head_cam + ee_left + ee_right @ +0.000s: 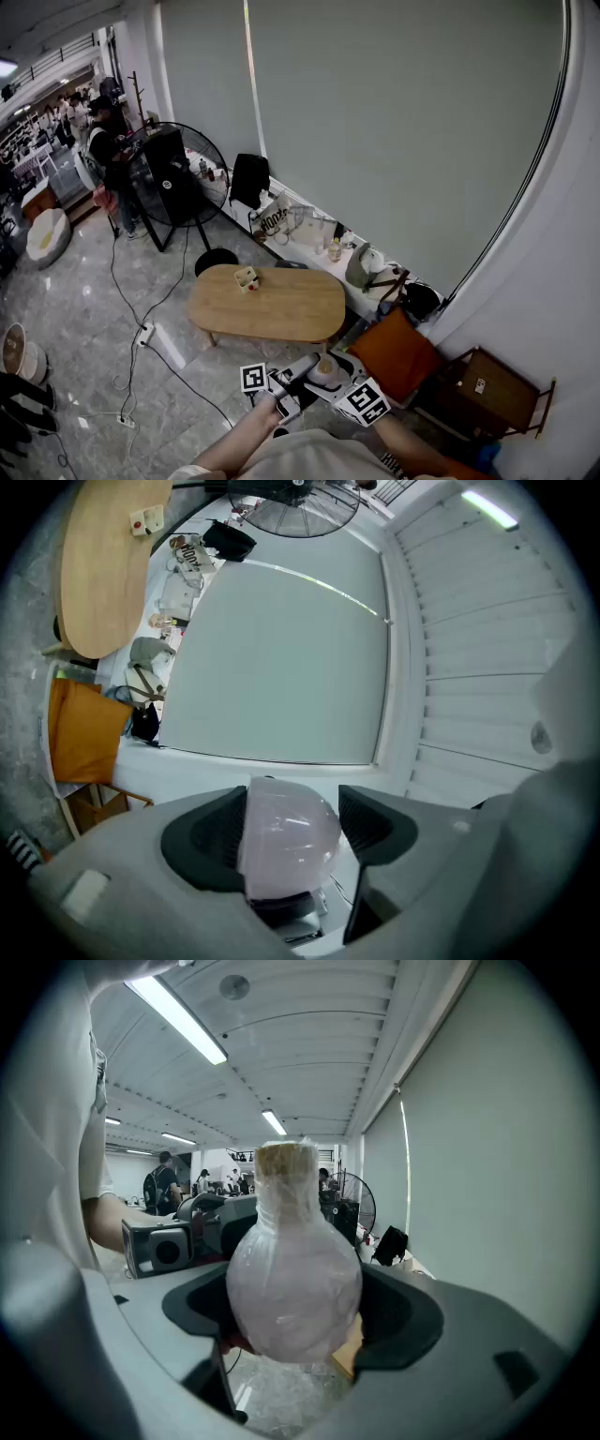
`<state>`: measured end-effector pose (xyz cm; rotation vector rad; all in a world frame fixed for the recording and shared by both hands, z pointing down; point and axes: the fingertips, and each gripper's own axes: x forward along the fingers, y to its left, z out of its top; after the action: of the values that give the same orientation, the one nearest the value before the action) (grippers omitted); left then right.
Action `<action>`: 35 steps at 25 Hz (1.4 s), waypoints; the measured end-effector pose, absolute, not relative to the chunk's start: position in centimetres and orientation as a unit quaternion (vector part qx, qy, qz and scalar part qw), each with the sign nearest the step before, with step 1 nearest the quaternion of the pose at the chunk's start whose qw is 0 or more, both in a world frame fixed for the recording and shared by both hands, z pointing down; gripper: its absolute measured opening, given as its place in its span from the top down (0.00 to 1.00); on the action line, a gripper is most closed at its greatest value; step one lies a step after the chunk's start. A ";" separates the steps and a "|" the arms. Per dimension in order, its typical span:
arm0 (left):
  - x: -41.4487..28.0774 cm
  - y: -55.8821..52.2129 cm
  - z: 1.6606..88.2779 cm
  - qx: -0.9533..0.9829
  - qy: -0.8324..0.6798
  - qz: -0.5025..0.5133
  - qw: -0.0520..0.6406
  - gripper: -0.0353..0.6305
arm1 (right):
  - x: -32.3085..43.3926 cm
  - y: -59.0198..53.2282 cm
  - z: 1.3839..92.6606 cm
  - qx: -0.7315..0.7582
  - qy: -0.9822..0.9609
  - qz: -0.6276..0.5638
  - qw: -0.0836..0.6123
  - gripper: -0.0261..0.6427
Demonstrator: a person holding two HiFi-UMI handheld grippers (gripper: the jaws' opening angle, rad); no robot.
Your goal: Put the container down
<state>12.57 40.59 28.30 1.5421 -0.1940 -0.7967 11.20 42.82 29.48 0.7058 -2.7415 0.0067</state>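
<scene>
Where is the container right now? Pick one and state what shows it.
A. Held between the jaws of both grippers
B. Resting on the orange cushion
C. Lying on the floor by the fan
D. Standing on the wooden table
A: the container sits between the jaws of the left gripper and of the right gripper, close to the person and apart from the wooden table.

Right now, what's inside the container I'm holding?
The container looks cloudy pale pink under plastic wrap, and a tan stopper closes its neck. The wrap and the cloudy wall hide any contents.
</scene>
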 end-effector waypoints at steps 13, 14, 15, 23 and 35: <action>11.8 40.6 28.3 0.678 -0.082 -0.345 0.644 0.49 | 10.3 42.8 29.8 0.245 -0.955 0.003 0.165 0.38; 11.6 40.7 28.4 0.678 -0.081 -0.344 0.644 0.49 | 10.1 42.9 29.8 0.246 -0.955 0.003 0.166 0.38; 11.4 40.8 28.4 0.678 -0.080 -0.344 0.644 0.49 | 9.9 43.0 29.8 0.246 -0.955 0.003 0.166 0.38; 9.7 41.6 29.1 0.676 -0.073 -0.339 0.650 0.49 | 8.3 43.8 30.7 0.252 -0.952 0.005 0.175 0.38; 5.3 42.8 29.9 0.675 -0.068 -0.330 0.656 0.49 | 3.9 45.0 31.4 0.258 -0.950 0.008 0.177 0.38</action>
<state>5.34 42.83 29.86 1.5310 -0.1547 -0.7485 3.88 45.04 31.43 0.7301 -2.6877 0.0213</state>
